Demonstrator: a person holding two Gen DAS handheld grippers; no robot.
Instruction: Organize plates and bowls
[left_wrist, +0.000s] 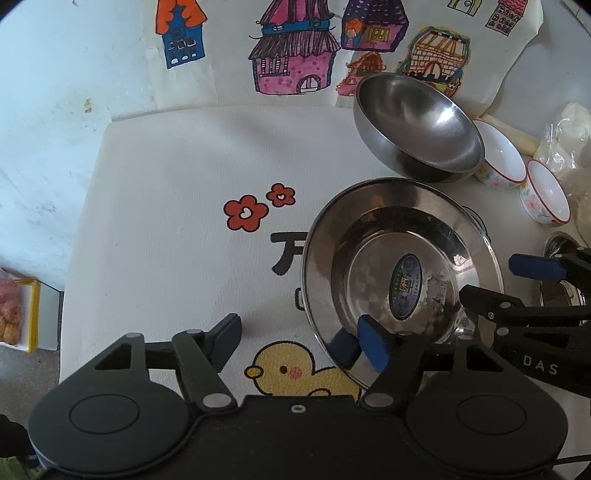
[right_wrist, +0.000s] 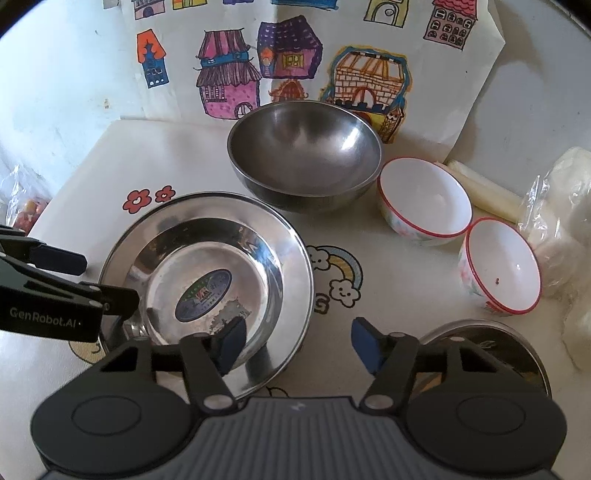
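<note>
Shiny steel plate (right_wrist: 207, 280) w/ sticker, upright steel bowl (right_wrist: 304, 155) behind, 2 red-rimmed white bowls (right_wrist: 424, 201) beside

The bench's left half (left_wrist: 166, 192) lies bare, giving open passage. Toward its right edge things crowd: the steel plate (right_wrist: 207, 273), steel bowl (right_wrist: 304, 155) behind it, two red-rimmed bowls (right_wrist: 424, 195) just beside, then plastic bags (right_wrist: 561, 221). A second plate (right_wrist: 517, 350) blocks the near right corner.
</note>
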